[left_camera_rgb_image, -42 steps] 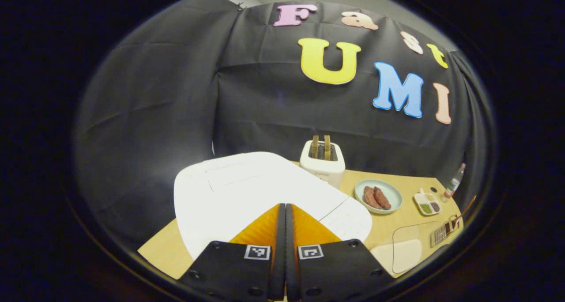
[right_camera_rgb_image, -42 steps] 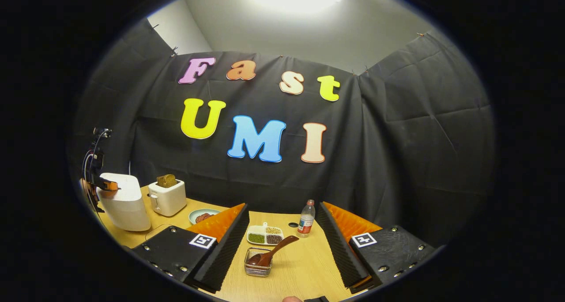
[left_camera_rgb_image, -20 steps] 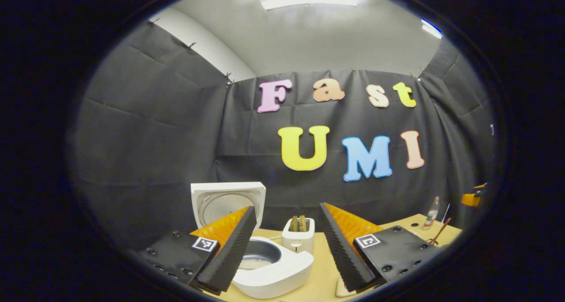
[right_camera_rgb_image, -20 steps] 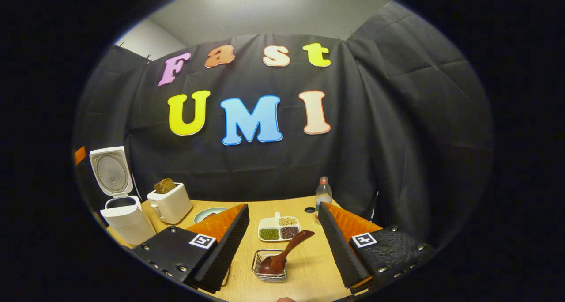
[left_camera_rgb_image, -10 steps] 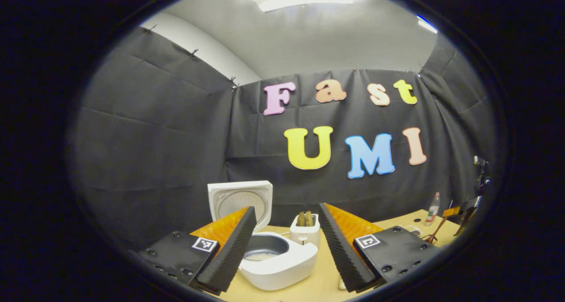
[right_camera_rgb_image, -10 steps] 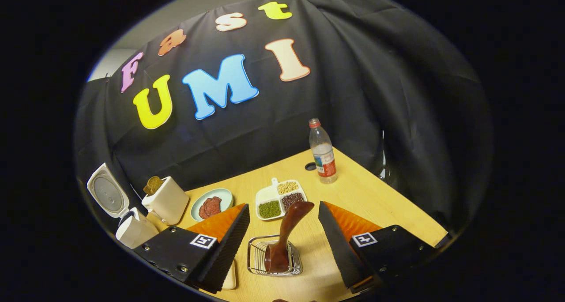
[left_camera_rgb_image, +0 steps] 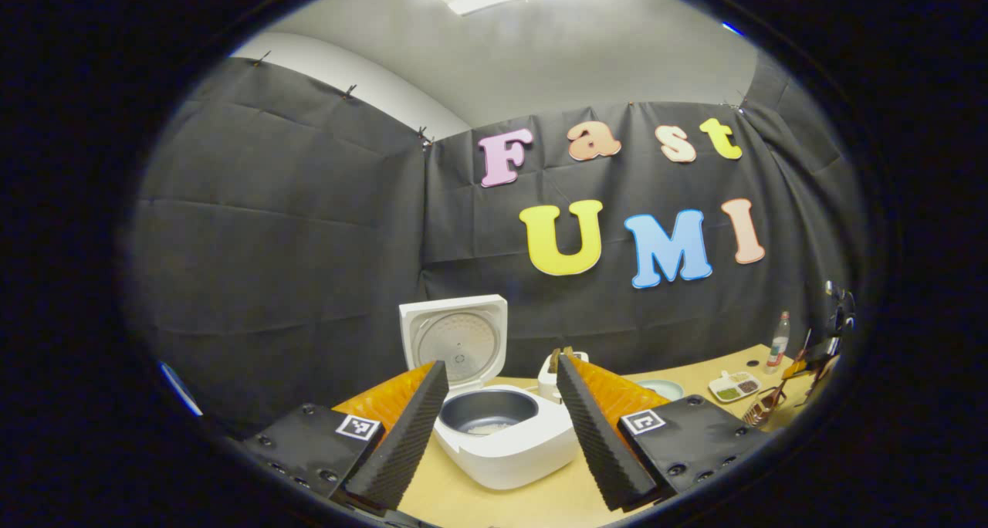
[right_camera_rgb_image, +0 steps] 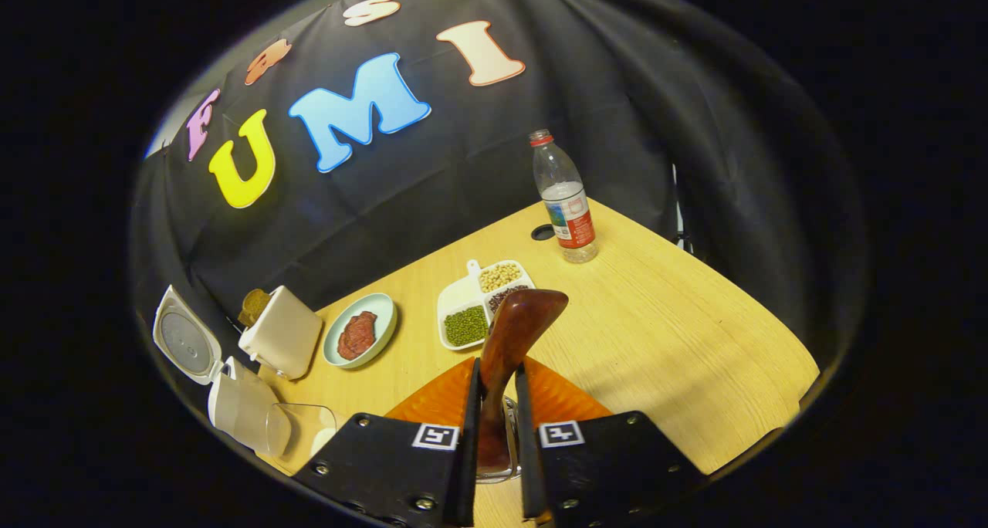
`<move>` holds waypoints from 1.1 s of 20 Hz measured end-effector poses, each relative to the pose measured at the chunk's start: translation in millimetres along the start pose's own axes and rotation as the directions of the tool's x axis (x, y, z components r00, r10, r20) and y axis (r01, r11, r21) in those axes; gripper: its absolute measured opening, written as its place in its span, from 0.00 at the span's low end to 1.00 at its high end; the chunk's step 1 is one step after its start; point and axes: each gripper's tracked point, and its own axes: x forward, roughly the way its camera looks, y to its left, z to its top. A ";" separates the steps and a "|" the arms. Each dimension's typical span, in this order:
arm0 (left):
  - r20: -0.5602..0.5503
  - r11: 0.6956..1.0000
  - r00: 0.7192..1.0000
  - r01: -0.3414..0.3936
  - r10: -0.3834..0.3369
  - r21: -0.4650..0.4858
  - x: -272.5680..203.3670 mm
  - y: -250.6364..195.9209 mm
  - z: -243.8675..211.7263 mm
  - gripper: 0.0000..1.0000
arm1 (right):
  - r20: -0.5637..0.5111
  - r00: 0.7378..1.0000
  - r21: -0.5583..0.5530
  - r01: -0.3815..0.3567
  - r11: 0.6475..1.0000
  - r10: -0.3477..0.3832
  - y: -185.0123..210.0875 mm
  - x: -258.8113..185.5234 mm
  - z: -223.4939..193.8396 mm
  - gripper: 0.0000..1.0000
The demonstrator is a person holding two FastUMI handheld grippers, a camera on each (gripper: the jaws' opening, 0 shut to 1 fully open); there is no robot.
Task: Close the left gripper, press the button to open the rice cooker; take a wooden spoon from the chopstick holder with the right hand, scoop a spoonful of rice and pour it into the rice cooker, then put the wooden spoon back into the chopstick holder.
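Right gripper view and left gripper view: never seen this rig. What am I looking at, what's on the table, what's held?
No robot: a person holds a two-finger claw in each hand, with a fisheye camera riding on each. The right claw has both fingers pressed on the handle of the dark brown wooden spoon, which stands in the wire chopstick holder. The left claw is open, facing the white rice cooker with its lid up. On the light wooden table: a white toaster, a pale green plate of meat, a white divided dish of beans, a clear plastic bottle.
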 end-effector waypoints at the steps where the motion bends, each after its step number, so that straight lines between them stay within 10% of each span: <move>1: -0.003 1.000 1.000 -0.008 0.008 -0.003 -0.7 3.7 -1.9 0.98 | 0.002 1.000 -0.012 -0.012 1.000 0.012 5.5 -6.6 1.5 0.16; 12: -0.031 0.996 0.999 0.035 -0.038 -0.079 18.6 20.7 -23.0 0.98 | 0.207 0.974 -0.212 -0.053 0.976 0.098 80.3 -78.8 50.2 0.15; 22: -0.035 0.990 0.994 0.099 -0.103 -0.103 48.9 64.1 -39.9 0.92 | 0.196 0.956 -0.210 -0.178 0.961 0.220 183.9 -102.8 -0.8 0.15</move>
